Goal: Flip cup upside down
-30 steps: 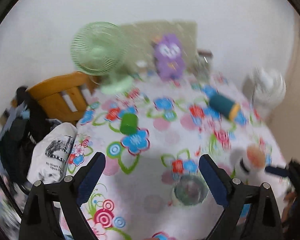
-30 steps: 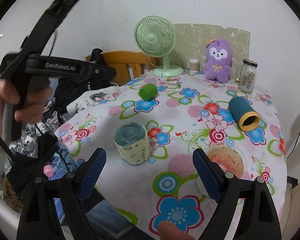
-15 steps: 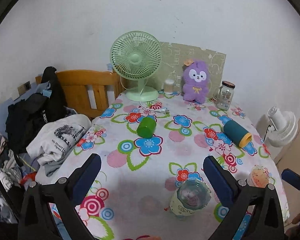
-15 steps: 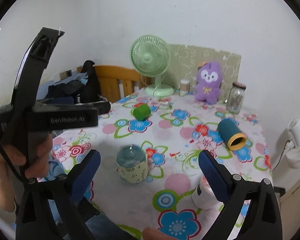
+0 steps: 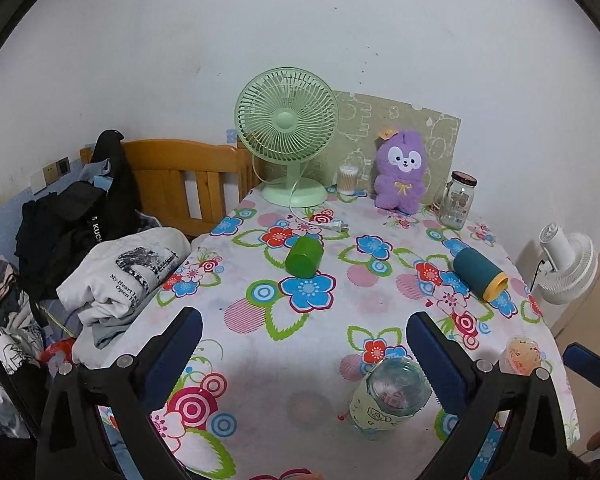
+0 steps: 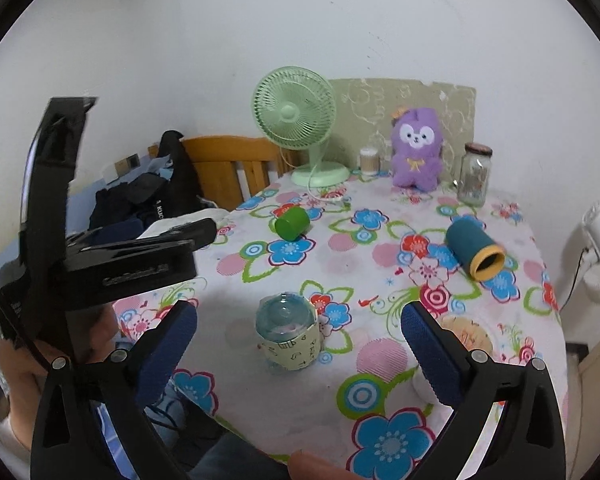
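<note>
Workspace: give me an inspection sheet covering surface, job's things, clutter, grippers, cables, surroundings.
Surface: table under a flowered cloth.
Job's things: glass cup with a paper sleeve, bottom up at the near edge; green cup and teal cup lying on their sides.
Clutter: green fan, purple plush, glass jar, small container, peach-topped item, unclear what it is.
Grippers: left gripper and right gripper both open, empty, above the table.
Cables: fan cord and plug loose on the cloth.
Surroundings: wooden chair, clothes pile, white fan.
</note>
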Tool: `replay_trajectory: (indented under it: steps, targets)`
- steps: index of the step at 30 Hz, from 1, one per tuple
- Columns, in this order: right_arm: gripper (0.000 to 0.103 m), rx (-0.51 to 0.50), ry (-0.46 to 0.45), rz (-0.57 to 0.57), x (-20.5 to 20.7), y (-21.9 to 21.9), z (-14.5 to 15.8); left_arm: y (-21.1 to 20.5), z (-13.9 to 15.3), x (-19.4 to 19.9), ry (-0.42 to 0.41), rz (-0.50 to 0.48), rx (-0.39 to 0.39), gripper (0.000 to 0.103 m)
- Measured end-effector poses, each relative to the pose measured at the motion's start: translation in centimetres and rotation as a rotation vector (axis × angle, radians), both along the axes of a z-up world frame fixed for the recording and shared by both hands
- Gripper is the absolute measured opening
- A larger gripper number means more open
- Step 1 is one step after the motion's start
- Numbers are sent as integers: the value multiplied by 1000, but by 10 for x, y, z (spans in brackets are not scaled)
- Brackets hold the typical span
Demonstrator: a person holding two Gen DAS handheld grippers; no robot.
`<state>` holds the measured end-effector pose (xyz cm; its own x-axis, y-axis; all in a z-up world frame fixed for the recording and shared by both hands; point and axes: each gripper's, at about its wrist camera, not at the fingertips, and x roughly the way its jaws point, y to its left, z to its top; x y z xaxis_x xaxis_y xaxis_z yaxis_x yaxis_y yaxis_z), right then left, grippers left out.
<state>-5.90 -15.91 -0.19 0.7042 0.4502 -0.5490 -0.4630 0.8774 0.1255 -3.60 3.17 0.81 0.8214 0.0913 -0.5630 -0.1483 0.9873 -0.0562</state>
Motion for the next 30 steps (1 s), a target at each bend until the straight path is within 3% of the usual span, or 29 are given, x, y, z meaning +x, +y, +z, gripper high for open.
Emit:
replay_trajectory:
  steps: [4,14,30]
  targets:
    - [103,-17,7,-27,1,3,-2,1,0,0,0,7,13,103]
    - [103,-48,-88,-143,-6,1,17,0,2,0,-6,14,5,103]
    - [103,-17,-182,-190,-19,-8,36,-13,23,-13,-91,4,20,103]
